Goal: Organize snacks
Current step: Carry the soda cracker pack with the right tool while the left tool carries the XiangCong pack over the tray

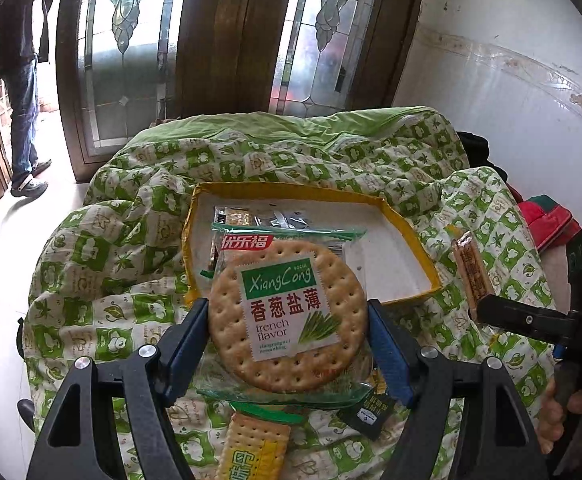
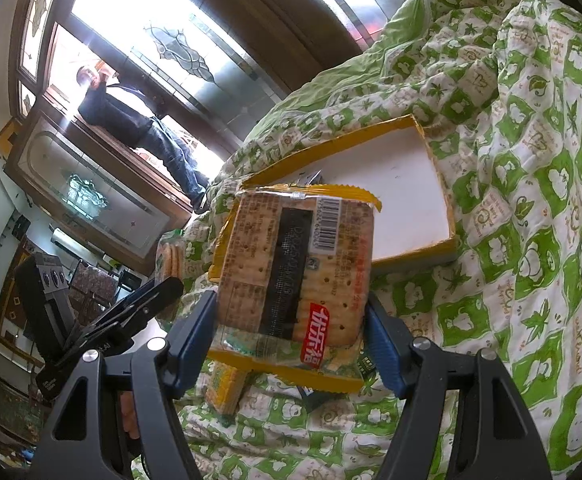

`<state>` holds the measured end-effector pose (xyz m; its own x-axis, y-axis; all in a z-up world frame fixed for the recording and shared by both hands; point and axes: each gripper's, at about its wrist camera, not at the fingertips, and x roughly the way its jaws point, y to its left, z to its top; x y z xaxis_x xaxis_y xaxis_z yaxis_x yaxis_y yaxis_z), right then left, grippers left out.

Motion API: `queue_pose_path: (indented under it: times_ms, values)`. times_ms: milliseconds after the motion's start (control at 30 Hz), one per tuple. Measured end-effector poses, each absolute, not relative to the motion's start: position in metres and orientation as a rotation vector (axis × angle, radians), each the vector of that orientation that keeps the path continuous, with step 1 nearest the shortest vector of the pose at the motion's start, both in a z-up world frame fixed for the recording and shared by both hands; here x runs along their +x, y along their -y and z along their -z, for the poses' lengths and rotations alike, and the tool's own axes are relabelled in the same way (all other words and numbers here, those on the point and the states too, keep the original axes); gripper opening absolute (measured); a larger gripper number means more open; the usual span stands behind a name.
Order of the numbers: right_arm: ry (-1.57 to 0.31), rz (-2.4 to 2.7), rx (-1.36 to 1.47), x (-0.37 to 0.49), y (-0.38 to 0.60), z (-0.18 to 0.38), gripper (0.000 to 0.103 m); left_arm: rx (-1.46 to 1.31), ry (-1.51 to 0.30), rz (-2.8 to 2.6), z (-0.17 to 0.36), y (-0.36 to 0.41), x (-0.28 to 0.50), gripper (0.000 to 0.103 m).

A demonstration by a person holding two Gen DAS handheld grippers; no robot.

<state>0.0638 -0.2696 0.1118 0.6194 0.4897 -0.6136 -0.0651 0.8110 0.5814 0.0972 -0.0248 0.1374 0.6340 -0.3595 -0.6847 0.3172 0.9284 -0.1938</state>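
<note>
Clamped between the left gripper [image 1: 289,320] jaws — a round cracker packet [image 1: 287,316], face up, held over the quilt [image 1: 111,280] just short of the yellow-rimmed tray [image 1: 407,240] straight ahead. Pinched by the right gripper [image 2: 291,320] — a square cracker packet [image 2: 295,276], barcode side up, likewise close before the tray, long axis running away from the jaws.

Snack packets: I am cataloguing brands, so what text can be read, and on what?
"XiangCong", "french flavor", "香葱盐薄", "优乐福": round cracker packet.
"优乐福": square cracker packet; its barcode digits and fine print are too small.
"DAS": right hand-held gripper.
Other packets: unreadable.
</note>
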Motion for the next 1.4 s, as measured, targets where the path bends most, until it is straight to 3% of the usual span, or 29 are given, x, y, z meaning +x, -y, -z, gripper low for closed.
queue_pose_path:
  times_ms: [1400]
  values:
    - [-0.911,-0.252,0.453,0.114,0.286,-0.117,0.07,-0.128,-0.852,0.439,-0.123,0.028,0.151,0.079]
